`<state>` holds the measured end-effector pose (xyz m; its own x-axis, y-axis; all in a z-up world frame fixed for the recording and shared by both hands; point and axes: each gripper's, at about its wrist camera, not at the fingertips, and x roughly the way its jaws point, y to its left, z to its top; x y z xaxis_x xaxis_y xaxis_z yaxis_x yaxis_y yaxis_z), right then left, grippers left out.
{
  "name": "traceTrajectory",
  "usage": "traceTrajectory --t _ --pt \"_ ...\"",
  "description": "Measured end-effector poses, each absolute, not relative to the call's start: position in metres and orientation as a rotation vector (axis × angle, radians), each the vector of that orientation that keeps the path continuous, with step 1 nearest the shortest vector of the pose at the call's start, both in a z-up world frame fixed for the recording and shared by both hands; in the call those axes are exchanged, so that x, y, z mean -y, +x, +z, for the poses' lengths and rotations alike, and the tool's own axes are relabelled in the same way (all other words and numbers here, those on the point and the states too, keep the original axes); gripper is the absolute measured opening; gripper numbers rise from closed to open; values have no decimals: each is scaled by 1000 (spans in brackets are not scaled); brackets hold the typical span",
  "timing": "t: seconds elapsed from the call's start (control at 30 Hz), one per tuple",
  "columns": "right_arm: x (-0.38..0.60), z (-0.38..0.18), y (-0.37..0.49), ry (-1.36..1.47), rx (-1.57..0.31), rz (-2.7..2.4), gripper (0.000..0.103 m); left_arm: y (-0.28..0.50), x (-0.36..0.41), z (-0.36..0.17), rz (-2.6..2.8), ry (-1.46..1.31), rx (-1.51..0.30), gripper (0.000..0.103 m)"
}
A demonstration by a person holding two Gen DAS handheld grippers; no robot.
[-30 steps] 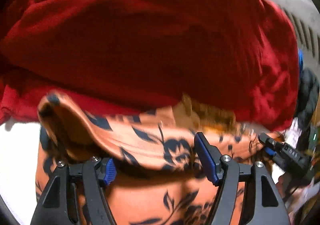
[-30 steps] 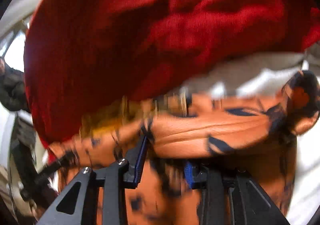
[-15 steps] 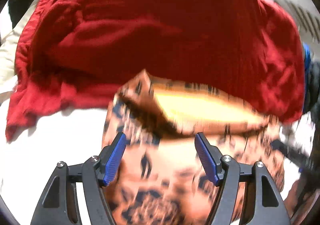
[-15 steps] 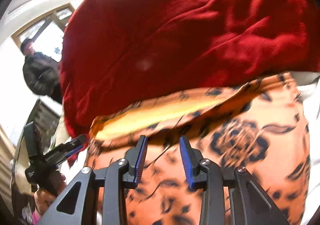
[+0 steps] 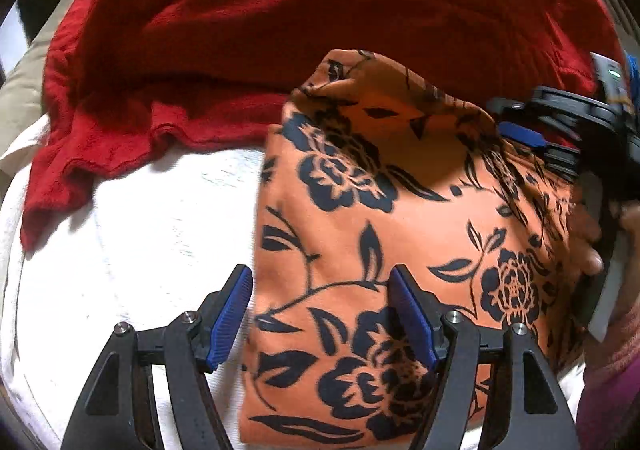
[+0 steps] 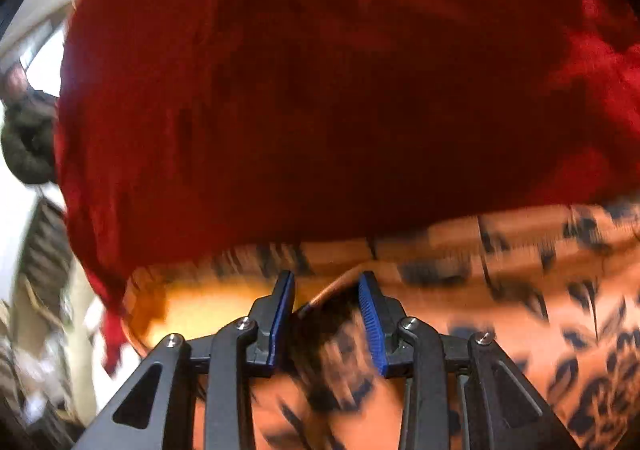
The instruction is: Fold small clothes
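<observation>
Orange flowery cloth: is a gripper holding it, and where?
Nothing holds it. The left gripper gapes over the orange cloth; the right gripper looks open too, though blurred.

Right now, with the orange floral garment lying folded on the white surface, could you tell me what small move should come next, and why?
Probably press the raised far corner of the orange floral garment flat. It humps up against the red garment, while the left tool is open and free above the near edge.

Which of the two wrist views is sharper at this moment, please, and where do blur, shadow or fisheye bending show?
Left wrist view: sharper, the orange floral cloth crisp in its middle, smeared toward the right edge; the red garment casts a shadow on the white surface; corners go black. Right wrist view: heavily motion-blurred, the floral print streaked, the red garment dark and soft, the left margin overexposed.
</observation>
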<state>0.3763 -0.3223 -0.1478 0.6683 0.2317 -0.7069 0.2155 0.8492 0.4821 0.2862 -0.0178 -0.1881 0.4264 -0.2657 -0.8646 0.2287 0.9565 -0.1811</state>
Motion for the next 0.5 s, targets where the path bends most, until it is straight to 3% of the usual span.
traceTrajectory --t 0.2,0.4,0.5 --pt "265 -136 350 544 -889 249 36 280 -24 -174 -252 -59 -1078 71" --pt "237 -171 400 525 -975 137 37 266 -36 -190 -261 -13 -1130 72" --pt "261 -173 407 659 -916 90 36 264 -53 -183 -272 -37 -1124 71"
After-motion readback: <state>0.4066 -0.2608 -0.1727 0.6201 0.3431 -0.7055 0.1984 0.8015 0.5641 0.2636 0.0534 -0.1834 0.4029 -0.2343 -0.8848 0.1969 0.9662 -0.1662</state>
